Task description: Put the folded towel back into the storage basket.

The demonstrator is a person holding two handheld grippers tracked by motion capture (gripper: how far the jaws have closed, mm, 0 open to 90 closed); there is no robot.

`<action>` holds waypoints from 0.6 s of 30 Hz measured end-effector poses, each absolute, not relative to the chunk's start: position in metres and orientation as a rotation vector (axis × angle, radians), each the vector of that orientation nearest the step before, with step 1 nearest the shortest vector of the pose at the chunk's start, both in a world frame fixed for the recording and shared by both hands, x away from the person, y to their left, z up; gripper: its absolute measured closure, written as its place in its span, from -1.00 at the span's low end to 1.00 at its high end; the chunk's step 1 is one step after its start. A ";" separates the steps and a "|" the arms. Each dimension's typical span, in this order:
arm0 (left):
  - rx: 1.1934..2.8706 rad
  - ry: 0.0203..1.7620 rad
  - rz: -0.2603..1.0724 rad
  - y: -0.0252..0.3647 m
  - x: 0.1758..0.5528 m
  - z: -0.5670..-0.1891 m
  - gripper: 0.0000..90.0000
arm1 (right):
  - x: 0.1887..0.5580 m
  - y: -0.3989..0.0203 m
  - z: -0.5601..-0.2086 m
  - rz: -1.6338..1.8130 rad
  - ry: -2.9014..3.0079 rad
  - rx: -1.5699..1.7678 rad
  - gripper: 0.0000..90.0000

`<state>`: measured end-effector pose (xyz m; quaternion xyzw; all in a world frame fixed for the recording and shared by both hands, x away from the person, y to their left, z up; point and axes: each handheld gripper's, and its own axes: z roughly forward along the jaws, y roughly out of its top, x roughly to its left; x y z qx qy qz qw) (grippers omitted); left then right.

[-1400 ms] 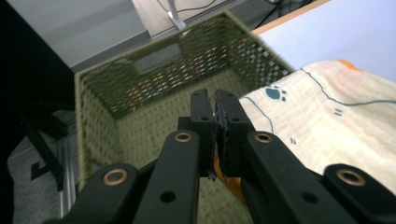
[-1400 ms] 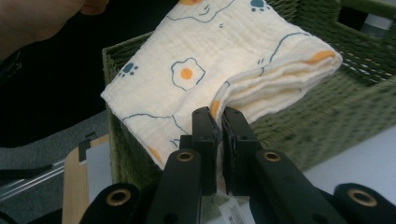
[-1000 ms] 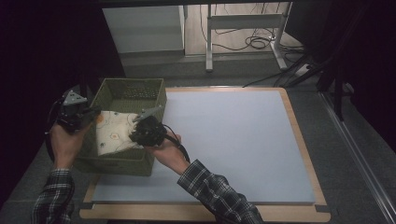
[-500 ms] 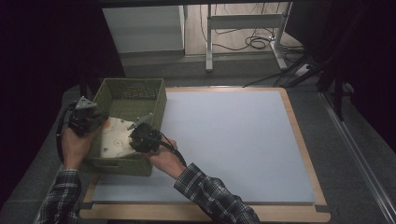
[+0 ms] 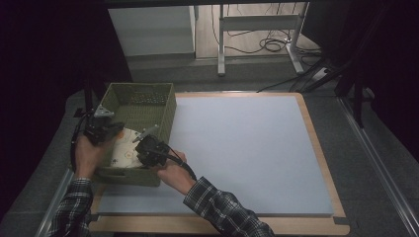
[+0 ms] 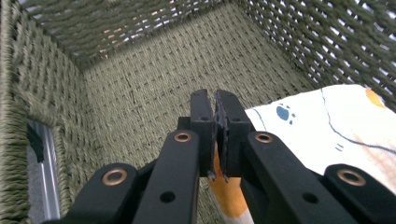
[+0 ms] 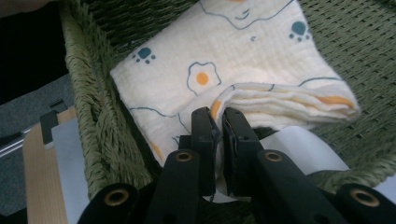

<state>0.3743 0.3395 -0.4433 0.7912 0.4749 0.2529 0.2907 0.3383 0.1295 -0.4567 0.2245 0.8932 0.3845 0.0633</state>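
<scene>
I hold both grippers inside the basket: right gripper pinching the folded cloth, left gripper apparently clamping its corner, so the cloth settles flat on the basket floor.

The room is dim, with black dark closing in at the left and right edges, and the table carries a pale grey-blue mat framed by a light wooden border. Grey carpet-like floor surrounds it, and a metal rail runs along the right side. Beyond the far edge stands a pale cabinet panel and the white legs of a desk frame on a lighter wooden floor, where black cables lie coiled.
</scene>
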 end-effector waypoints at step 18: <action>2.012 1.294 0.657 0.339 0.374 -0.439 0.17 | 0.341 0.119 -0.442 1.222 2.656 0.634 0.41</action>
